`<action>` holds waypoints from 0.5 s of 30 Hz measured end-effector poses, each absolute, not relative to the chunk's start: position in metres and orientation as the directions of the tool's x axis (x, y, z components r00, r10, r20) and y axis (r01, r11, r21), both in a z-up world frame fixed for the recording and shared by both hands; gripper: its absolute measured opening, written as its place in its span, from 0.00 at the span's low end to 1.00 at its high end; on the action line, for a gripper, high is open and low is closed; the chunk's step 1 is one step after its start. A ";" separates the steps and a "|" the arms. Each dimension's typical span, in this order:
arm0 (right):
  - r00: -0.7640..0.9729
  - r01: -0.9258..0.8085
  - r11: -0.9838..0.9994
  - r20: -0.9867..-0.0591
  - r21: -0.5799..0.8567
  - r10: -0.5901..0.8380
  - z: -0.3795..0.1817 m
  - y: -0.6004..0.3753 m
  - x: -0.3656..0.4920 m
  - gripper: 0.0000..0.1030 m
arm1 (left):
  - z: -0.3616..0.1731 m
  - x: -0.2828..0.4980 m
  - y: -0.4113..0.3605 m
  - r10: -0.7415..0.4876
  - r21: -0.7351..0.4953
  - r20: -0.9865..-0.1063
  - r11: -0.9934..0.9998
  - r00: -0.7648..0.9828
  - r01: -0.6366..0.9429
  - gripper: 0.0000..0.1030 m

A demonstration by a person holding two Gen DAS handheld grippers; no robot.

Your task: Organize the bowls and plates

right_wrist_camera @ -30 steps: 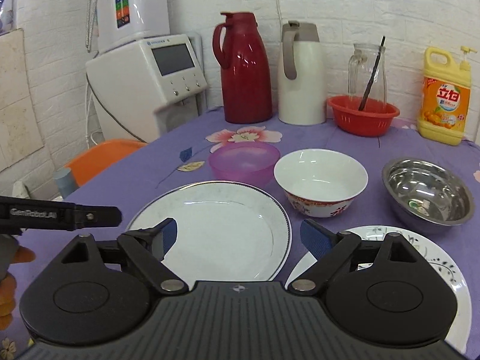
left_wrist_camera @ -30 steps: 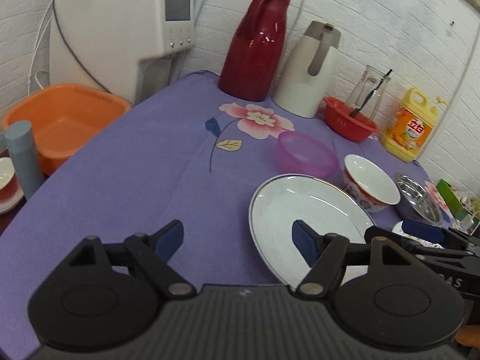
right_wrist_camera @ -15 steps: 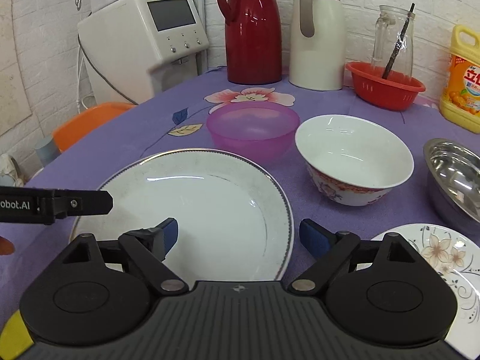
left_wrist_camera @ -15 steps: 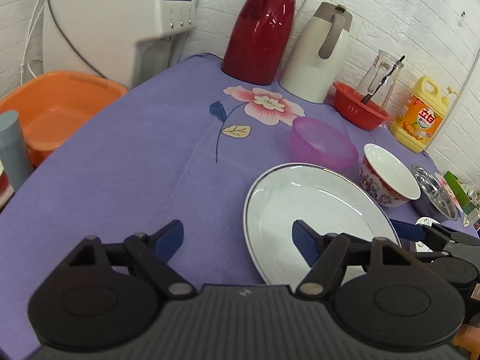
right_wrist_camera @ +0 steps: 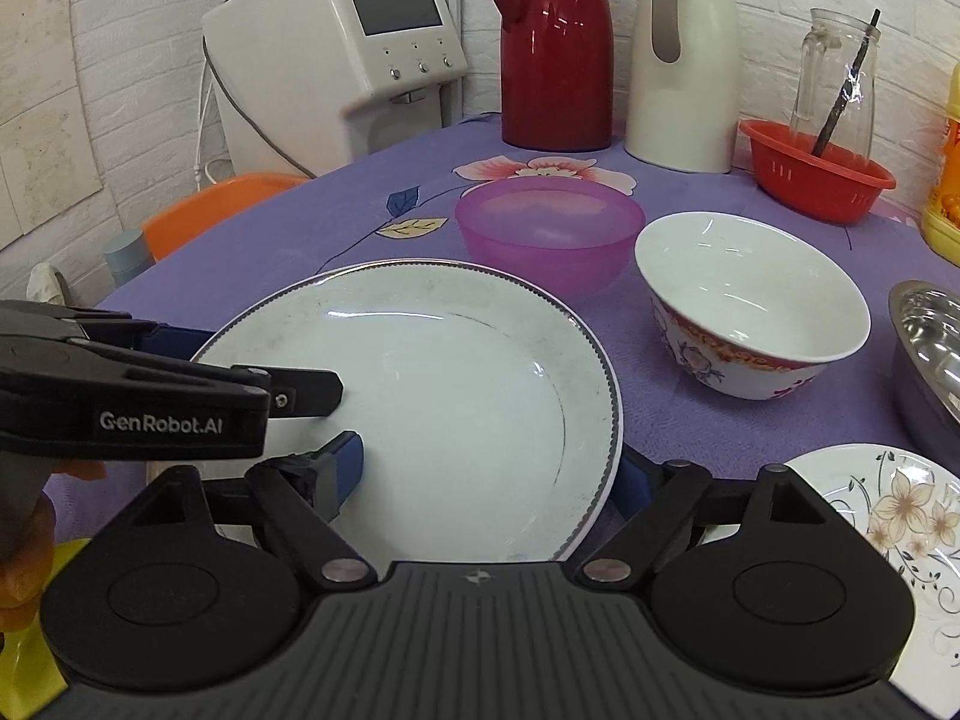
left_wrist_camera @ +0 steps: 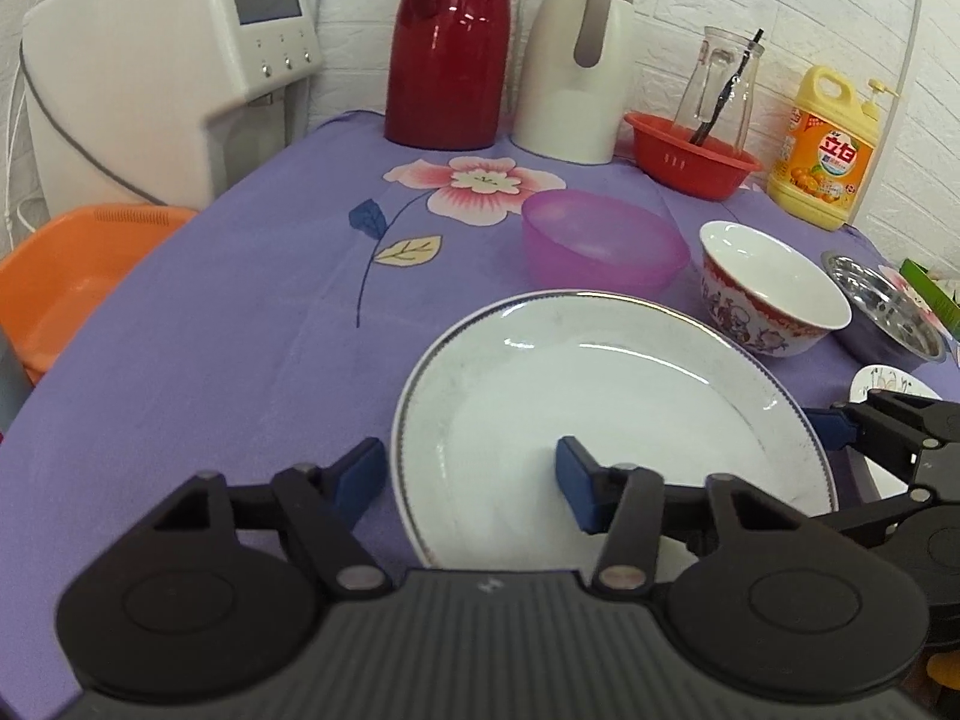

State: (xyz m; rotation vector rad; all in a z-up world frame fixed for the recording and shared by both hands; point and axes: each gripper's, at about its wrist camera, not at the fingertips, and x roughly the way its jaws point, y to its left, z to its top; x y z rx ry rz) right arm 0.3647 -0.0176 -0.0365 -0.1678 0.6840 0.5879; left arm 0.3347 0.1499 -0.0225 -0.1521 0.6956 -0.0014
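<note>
Both grippers straddle the plate's (right_wrist_camera: 432,396) rim from opposite sides — left gripper (left_wrist_camera: 471,480) at the plate's 9 o'clock, right gripper (right_wrist_camera: 489,474) at 4 — likely so it lifts level. Each stands wide open, gripping nothing yet. The plate lies flat on the cloth (left_wrist_camera: 240,300), with the pink bowl (right_wrist_camera: 549,228) at 12 and white bowl (right_wrist_camera: 750,300) at 2.

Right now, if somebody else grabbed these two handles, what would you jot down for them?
Left gripper: open, straddling the near-left rim of the big white plate, not closed on it.
Right gripper: open, straddling that plate's right rim.
Behind the plate: purple bowl, flowered bowl, steel bowl. Flowered plate at near right.
Done: nothing stacked.
Left: grip the plate, then gather plates and bowls.
</note>
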 end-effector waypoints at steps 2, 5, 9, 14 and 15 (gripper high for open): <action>0.620 -0.556 0.830 -0.642 0.045 0.450 -0.036 -0.017 0.365 1.00 | -0.019 0.339 0.146 -0.035 -0.132 -0.656 0.989 0.754 -0.068 0.41; 0.621 -0.533 0.844 -0.655 0.050 0.431 -0.030 -0.015 0.363 1.00 | -0.011 0.339 0.145 -0.029 -0.136 -0.666 0.987 0.746 -0.083 0.41; 0.665 -0.533 0.845 -0.601 0.034 0.443 -0.006 -0.017 0.344 1.00 | 0.017 0.323 0.143 -0.022 -0.136 -0.611 0.988 0.791 -0.077 0.41; 0.692 -0.537 0.843 -0.555 0.031 0.462 0.020 -0.019 0.308 1.00 | 0.040 0.293 0.140 -0.019 -0.140 -0.571 0.987 0.821 -0.075 0.42; 0.693 -0.539 0.842 -0.552 0.030 0.463 0.022 -0.019 0.299 1.00 | 0.042 0.284 0.138 -0.019 -0.138 -0.566 0.988 0.824 -0.072 0.43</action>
